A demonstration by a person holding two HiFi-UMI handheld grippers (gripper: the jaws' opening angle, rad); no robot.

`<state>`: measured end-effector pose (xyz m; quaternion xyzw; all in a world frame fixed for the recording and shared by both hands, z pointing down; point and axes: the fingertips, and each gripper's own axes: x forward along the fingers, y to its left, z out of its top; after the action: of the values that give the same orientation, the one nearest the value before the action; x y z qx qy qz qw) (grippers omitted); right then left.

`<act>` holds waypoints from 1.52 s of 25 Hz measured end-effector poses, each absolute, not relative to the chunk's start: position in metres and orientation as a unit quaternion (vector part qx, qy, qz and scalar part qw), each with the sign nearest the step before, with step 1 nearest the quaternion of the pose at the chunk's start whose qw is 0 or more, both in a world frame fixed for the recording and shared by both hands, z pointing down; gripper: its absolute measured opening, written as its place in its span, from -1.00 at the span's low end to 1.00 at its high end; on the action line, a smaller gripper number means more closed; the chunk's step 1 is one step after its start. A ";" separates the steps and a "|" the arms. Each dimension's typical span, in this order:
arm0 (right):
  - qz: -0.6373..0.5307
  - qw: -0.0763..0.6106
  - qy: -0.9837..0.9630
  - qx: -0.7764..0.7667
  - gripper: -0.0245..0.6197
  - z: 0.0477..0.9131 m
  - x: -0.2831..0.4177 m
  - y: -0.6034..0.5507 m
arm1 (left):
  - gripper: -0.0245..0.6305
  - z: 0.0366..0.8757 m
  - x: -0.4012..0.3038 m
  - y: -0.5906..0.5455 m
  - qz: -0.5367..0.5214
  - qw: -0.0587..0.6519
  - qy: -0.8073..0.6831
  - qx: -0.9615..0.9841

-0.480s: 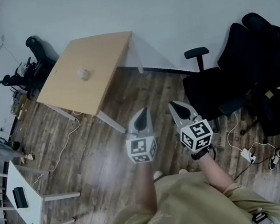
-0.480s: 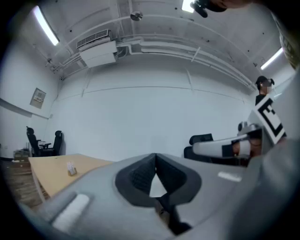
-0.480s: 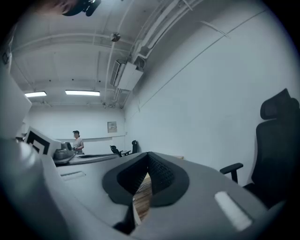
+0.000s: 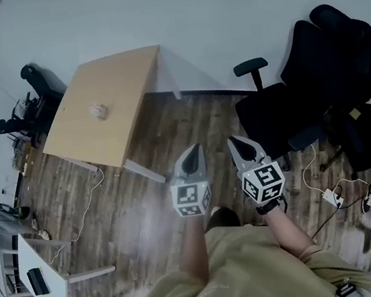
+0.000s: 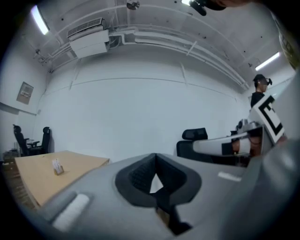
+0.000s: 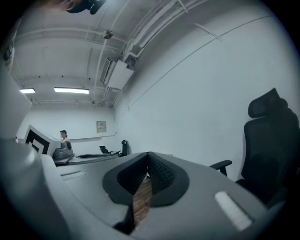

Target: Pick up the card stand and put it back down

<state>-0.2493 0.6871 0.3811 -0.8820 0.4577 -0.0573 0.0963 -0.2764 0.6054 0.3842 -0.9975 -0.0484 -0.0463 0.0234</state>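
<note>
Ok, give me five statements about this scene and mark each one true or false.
1. The card stand sits on the wooden table. True.
2. The left gripper holds the card stand. False: its jaws are together with nothing between them, away from the table.
3. The right gripper has its jaws shut on nothing. True.
4. Both grippers hang over the table top. False: they are over the wood floor, short of the table.
5. The black office chair stands on the person's left. False: it is on the right, by the wall.
</note>
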 end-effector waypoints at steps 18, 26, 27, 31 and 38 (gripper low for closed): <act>0.001 0.113 0.427 -0.897 -0.91 0.354 -0.107 0.507 | -0.93 0.376 -0.146 0.400 -0.024 -0.053 -0.032 -0.998; -0.043 0.096 0.404 -0.909 -0.91 0.385 -0.023 0.444 | -0.93 0.398 -0.089 0.320 -0.028 -0.081 -0.022 -0.996; -0.043 0.100 0.405 -0.908 -0.91 0.385 -0.010 0.441 | -0.93 0.402 -0.079 0.315 -0.030 -0.083 -0.019 -0.996; -0.040 0.086 0.433 -0.897 -0.91 0.389 0.041 0.405 | -0.93 0.418 -0.033 0.286 -0.045 -0.093 -0.005 -0.995; -0.049 0.100 0.510 -0.853 -0.91 0.399 0.165 0.291 | -0.93 0.417 0.067 0.191 -0.024 -0.072 0.066 -0.995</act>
<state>0.1654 0.2907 0.3986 -0.8530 0.5099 -0.0491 0.1004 0.0670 0.1910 0.4168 -0.9949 0.0656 -0.0242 -0.0723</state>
